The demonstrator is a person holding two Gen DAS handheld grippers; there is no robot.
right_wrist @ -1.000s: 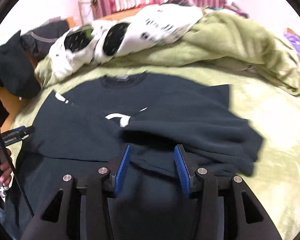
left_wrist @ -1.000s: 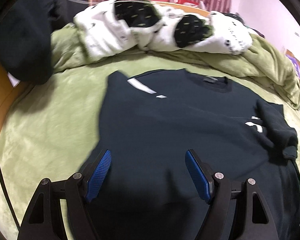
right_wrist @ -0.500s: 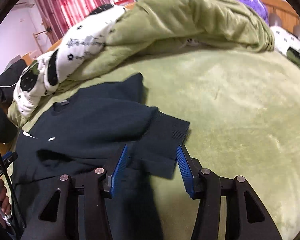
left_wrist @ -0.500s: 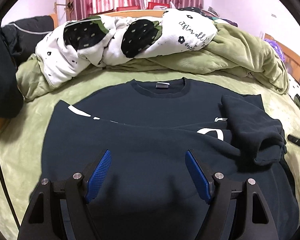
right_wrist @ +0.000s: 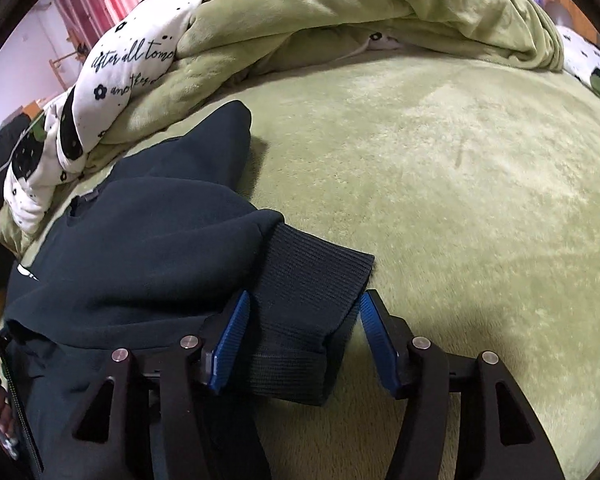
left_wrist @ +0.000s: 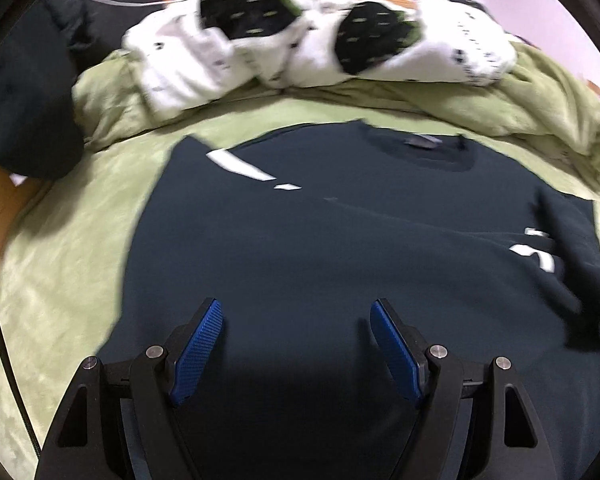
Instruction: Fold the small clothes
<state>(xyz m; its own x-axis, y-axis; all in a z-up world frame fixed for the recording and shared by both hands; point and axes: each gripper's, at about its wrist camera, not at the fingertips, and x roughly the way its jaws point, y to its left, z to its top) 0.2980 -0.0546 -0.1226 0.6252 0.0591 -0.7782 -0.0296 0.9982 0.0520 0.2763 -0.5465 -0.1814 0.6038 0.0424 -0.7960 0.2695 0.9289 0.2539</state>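
The dark sweatshirt point(left_wrist: 340, 248) is lying spread flat on the green blanket point(left_wrist: 60, 272) that is covering the bed, directly ahead of and under the left gripper point(left_wrist: 296, 344). Its collar with a small label is pointing away from the tongs, toward a heap of bedding. White markings are showing on the shoulder ahead-left of the tongs and again at the far right, where a sleeve is lying folded over the body. The left gripper is hovering with its blue pads point(left_wrist: 198, 354) standing wide apart, nothing between them.

In the right wrist view, the right gripper point(right_wrist: 304, 340) is sitting at the sweatshirt's ribbed cuff point(right_wrist: 312, 300). The cuff is lying between the two blue pads point(right_wrist: 230, 336), reaching forward past their tips; the left pad is touching the fabric, while the right pad is just beside its edge, so the tongs are only partly closed and not clamping. Bare green blanket is stretching ahead and to the right of these tongs. A white patterned quilt point(right_wrist: 112, 92) and a bunched green duvet point(right_wrist: 380, 4) are piling up far ahead.
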